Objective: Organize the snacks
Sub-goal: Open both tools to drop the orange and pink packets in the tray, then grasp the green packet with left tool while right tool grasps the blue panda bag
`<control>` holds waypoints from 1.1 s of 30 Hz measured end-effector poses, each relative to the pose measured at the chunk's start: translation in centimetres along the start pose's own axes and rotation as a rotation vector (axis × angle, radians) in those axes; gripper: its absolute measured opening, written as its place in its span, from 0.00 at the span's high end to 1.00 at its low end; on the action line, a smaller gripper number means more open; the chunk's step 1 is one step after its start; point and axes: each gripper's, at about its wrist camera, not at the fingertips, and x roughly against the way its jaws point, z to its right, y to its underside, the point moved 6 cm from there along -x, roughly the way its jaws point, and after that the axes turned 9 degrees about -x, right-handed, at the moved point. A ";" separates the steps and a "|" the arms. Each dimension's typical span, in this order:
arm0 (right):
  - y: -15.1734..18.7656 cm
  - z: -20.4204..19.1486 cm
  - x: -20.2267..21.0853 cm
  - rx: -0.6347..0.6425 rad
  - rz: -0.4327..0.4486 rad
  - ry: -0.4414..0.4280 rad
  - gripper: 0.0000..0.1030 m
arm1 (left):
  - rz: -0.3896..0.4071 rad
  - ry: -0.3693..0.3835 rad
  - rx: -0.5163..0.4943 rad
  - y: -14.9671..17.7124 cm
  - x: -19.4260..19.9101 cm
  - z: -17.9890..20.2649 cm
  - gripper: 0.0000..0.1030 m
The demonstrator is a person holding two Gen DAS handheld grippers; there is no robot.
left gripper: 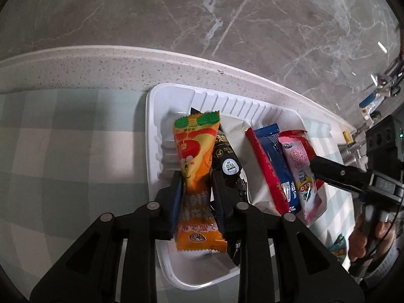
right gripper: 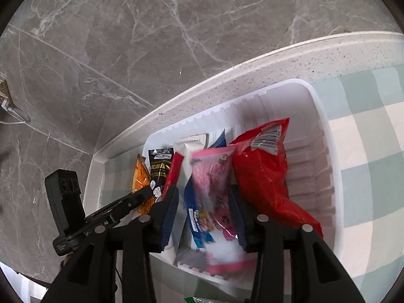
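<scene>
The orange snack packet (left gripper: 195, 174) is bracketed by the left tool (left gripper: 195, 189), whose jaws are parted. The pink snack packet (right gripper: 214, 194) is bracketed by the right tool (right gripper: 204, 202), likewise parted, inside the white tray (right gripper: 325, 136).

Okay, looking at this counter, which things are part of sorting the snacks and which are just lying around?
Part of the job:
white tray
orange snack
pink snack
red bag
black packet

Lying around:
checked cloth
wall hook
</scene>
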 end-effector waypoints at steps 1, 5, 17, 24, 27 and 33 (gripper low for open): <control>0.1 -0.1 0.2 0.000 0.001 -0.003 0.52 | 0.003 -0.006 -0.005 0.0 0.1 0.2 0.66; 0.7 -0.5 1.7 -0.010 0.013 -0.039 0.51 | 0.026 -0.011 -0.020 0.0 1.0 1.0 0.56; 4.3 -1.2 8.7 0.005 0.060 -0.089 0.46 | 0.090 -0.030 -0.093 2.4 6.8 5.0 0.55; 9.0 0.5 13.3 0.056 0.105 -0.010 0.44 | 0.060 -0.004 -0.162 6.2 8.9 8.4 0.53; 10.9 1.8 14.7 0.088 0.121 0.061 0.43 | 0.035 0.017 -0.177 7.9 8.9 9.8 0.53; 14.7 5.6 16.4 0.159 0.144 0.270 0.41 | -0.004 0.048 -0.199 10.7 8.6 12.6 0.53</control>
